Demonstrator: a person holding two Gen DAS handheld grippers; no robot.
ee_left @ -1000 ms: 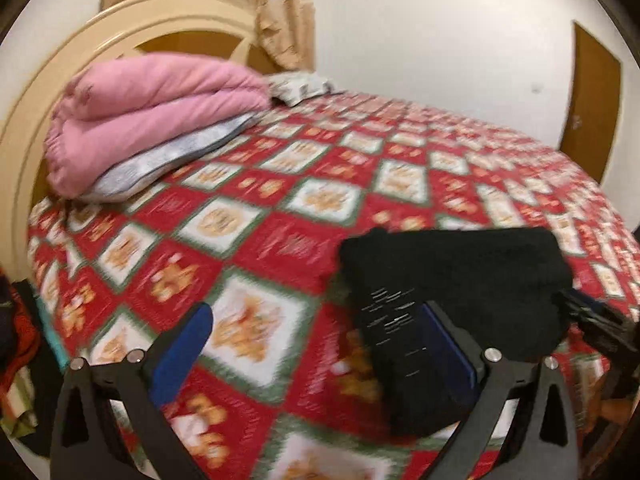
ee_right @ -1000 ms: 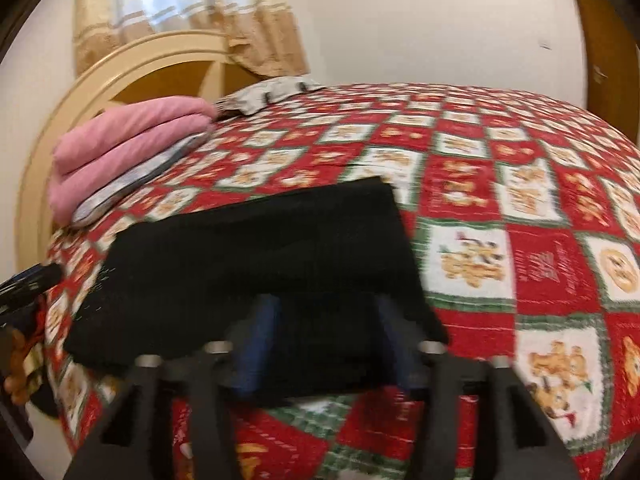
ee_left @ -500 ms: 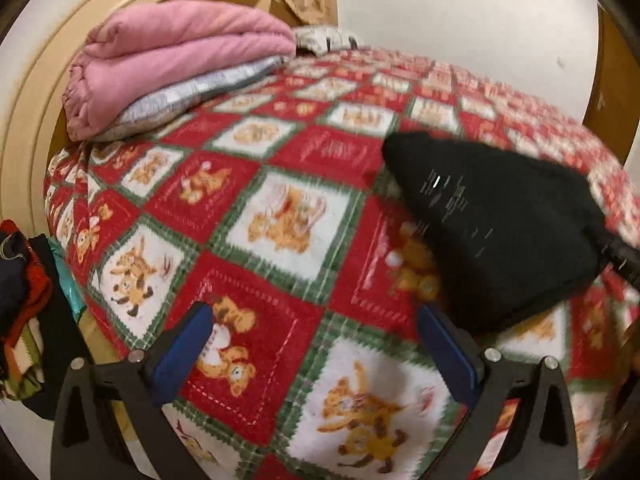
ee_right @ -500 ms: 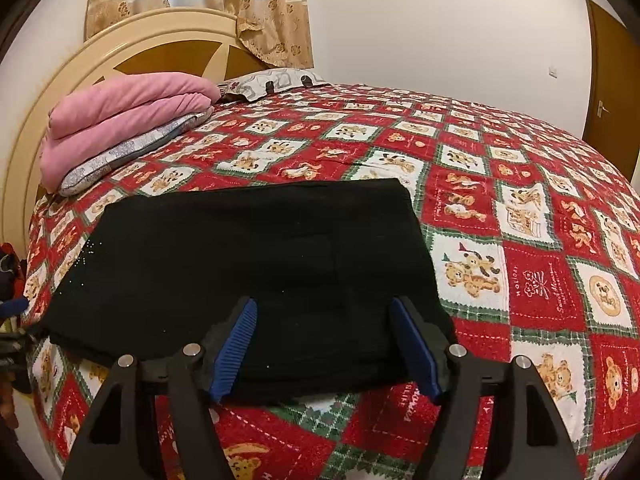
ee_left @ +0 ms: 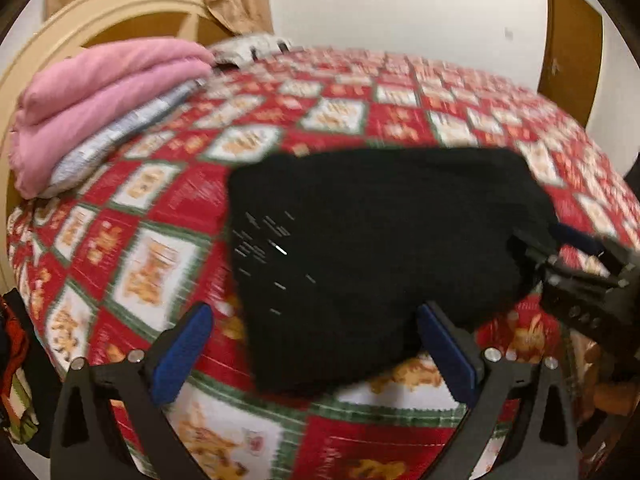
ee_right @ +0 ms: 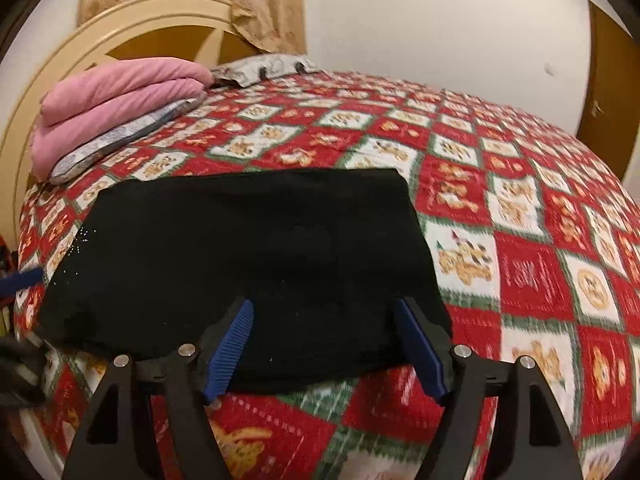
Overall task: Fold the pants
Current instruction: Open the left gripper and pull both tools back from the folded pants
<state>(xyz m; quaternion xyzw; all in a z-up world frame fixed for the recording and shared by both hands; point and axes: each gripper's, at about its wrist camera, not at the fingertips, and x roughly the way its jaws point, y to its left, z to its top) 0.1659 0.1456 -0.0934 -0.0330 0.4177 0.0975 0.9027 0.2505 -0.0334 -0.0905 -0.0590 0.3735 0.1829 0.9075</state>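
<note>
Your black pants [ee_right: 248,264] lie folded into a flat rectangle near the front edge of the bed [ee_right: 532,264], on the red patterned cover, well apart from the pink blanket [ee_right: 116,104] stacked by the headboard [ee_right: 132,28]. Your right gripper [ee_right: 324,344] has its blue pads spread wide over the near edge of the pants, gripping nothing, and your left gripper [ee_left: 316,348] is just as wide open at the pants' near corner, holding nothing
</note>
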